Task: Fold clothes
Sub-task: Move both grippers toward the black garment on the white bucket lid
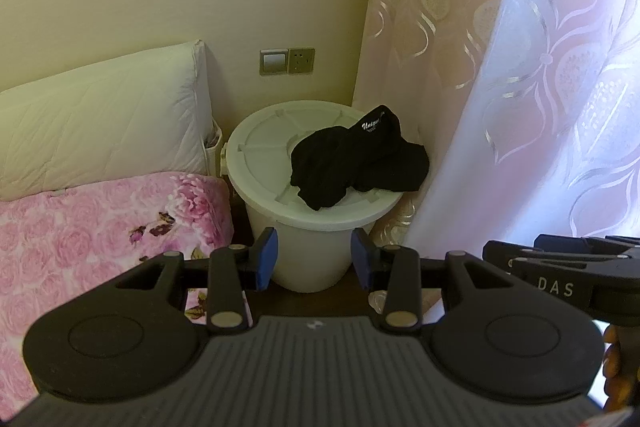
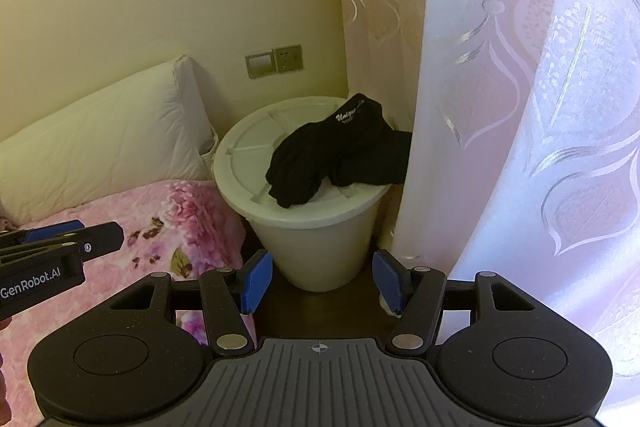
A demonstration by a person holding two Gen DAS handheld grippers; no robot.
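On bucket lid [image 1: 272, 155]: crumpled black garment [image 1: 356, 159] | left fingers [image 1: 267, 259] apart, empty | right fingers [image 2: 258, 281] apart, empty

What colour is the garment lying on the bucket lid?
Black, with small white lettering on one band; the garment shows best in the left wrist view.
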